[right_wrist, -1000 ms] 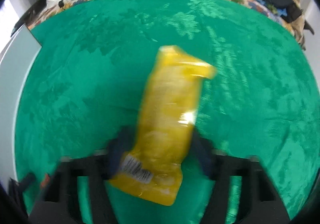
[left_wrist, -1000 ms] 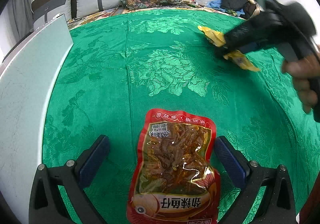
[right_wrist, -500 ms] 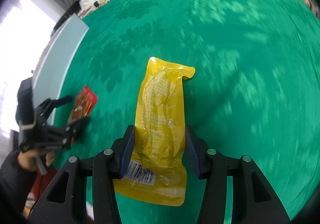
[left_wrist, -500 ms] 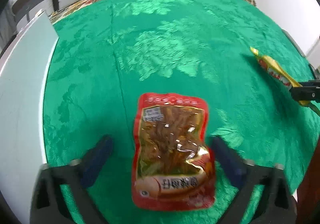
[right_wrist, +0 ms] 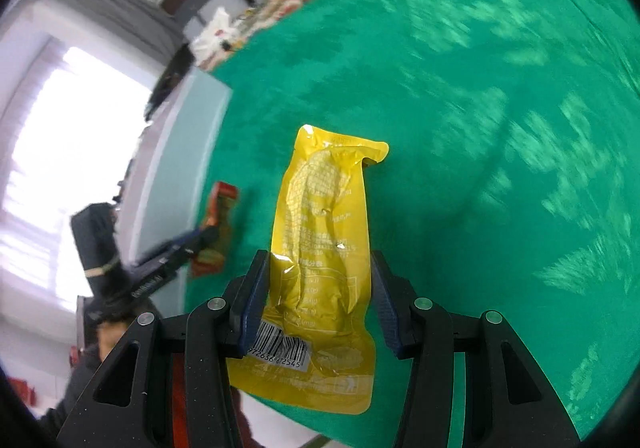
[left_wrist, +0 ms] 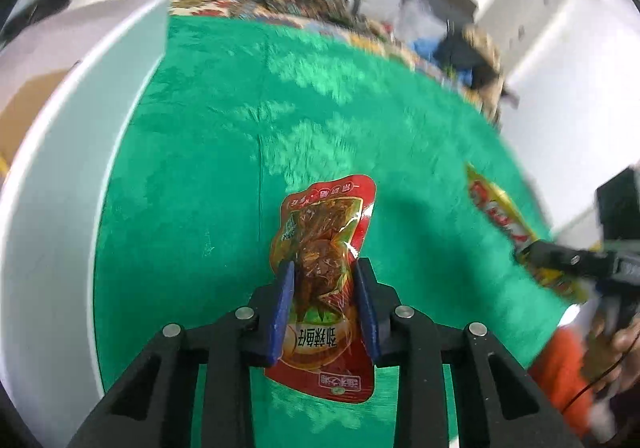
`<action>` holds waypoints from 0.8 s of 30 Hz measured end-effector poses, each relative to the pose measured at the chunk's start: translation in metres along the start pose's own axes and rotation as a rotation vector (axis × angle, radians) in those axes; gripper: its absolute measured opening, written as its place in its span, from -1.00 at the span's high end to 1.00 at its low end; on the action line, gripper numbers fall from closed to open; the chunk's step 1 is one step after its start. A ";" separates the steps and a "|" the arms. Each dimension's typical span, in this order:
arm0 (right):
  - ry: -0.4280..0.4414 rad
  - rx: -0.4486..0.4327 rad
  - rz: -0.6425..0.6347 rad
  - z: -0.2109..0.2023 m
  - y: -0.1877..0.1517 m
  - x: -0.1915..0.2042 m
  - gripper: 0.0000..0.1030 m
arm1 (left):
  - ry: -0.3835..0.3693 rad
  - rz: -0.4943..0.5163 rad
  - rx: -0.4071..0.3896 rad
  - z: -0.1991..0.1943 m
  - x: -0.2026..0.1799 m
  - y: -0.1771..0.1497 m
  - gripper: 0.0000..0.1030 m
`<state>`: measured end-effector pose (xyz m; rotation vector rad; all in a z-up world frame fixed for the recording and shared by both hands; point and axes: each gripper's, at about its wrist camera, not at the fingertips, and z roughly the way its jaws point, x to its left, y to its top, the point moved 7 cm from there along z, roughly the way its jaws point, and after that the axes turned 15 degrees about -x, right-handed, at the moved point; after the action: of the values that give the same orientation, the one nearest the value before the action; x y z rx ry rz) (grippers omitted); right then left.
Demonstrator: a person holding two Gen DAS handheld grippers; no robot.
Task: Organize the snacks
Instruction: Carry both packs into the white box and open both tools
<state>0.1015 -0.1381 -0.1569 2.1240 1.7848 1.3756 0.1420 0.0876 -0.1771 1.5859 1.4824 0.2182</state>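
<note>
The red snack packet (left_wrist: 320,280), which a second ago lay flat on the green bedspread (left_wrist: 208,151) between wide-spread jaws, is now pinched at its middle and lifted clear of the cloth, near the bedspread's left edge beside the pale board (left_wrist: 60,187). The left gripper (left_wrist: 325,276) has just been closing, and its blue pads (left_wrist: 282,304) now press the packet from both sides, crumpling the foil, so the pick-up looks done and the carry can begin. The yellow snack pouch (right_wrist: 320,248) is likewise off the cloth: since a second ago it has swung across from the far right of the bedspread toward the red packet. The right gripper (right_wrist: 318,284) holds it at a narrow, unchanged spread, clamped on its lower half, barcode end nearest the camera.
</note>
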 end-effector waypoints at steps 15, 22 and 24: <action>0.410 0.093 -0.315 0.052 -0.007 0.288 0.00 | 0.329 -0.177 -0.392 -0.226 0.143 0.107 0.18; 0.390 0.174 -0.451 0.131 -0.078 0.346 -0.28 | 0.670 -0.090 -0.273 -0.227 0.198 0.063 -0.60; 0.350 0.143 -0.510 0.136 -0.079 0.344 -0.28 | 0.684 -0.075 -0.273 -0.224 0.193 0.060 -0.69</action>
<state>0.1068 0.2328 -0.0817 1.3707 2.3921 1.5655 0.0829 0.3723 -0.0954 1.2829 1.9151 0.9508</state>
